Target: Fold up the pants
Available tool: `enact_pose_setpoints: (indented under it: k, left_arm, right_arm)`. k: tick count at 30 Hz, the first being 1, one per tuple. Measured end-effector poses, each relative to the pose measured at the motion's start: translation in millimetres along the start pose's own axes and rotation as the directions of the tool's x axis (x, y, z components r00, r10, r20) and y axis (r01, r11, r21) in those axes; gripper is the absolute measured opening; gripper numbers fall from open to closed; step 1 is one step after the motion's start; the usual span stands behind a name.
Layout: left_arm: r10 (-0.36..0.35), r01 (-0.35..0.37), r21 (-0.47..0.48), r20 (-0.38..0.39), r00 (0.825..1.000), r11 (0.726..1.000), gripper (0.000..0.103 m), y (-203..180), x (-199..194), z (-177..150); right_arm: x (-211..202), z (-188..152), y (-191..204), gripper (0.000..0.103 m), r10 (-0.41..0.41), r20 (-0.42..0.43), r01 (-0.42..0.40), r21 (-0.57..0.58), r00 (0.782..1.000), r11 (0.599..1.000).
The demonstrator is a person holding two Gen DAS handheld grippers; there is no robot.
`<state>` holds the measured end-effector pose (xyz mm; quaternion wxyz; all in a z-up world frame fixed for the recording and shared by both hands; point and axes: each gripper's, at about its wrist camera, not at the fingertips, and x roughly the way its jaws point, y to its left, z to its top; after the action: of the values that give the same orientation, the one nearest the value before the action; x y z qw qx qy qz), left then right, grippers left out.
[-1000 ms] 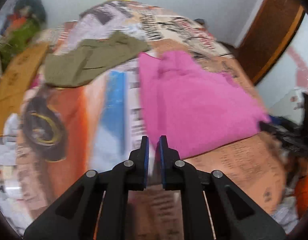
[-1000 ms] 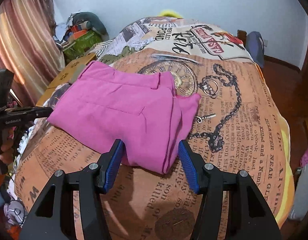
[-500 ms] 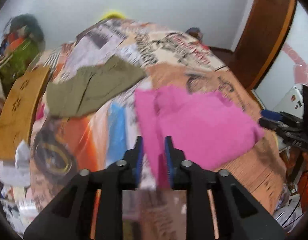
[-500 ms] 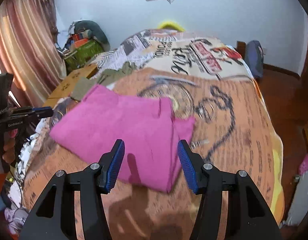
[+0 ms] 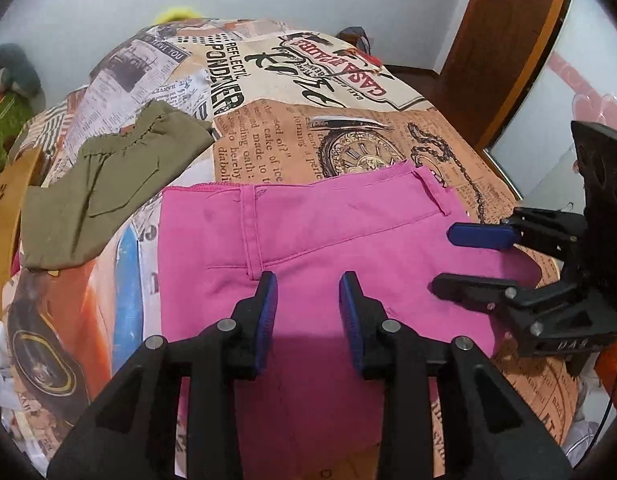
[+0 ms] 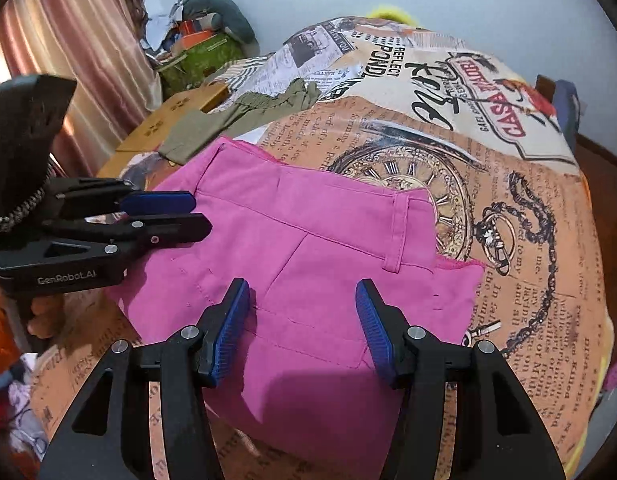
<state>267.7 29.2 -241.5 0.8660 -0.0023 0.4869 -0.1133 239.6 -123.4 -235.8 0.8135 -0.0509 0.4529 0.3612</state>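
Observation:
Folded pink pants lie flat on the printed bedspread, waistband toward the far side. They also show in the right wrist view. My left gripper is open and empty above the near part of the pants. It also shows at the left of the right wrist view, over the pants' left edge. My right gripper is open and empty above the near middle of the pants. It also shows at the right of the left wrist view, over their right edge.
Olive-green pants lie on the bed to the left of the pink ones. A cardboard box and a pile of clutter stand beyond the bed's left side. A wooden door frame is at the right.
My left gripper has opened and swung right over the pink pants. My right gripper stayed open and moved closer over them. The pants have not moved.

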Motion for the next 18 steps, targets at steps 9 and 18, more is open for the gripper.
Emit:
enact_pose_setpoints:
  k: [9,18]
  left_arm:
    - [0.050,-0.049,-0.031,0.046,0.998,0.998,0.051,18.4,-36.8,0.2]
    - [0.075,-0.077,-0.132,-0.022,0.997,0.988,0.063,58.2,-24.0,-14.2]
  right_arm:
    - [-36.2,-0.3,-12.6,0.052,-0.098,0.078,0.097,0.018,0.992,0.995]
    - [-27.3,-14.8,-45.7,0.055,-0.157,0.017,0.155,0.094,0.987,0.983]
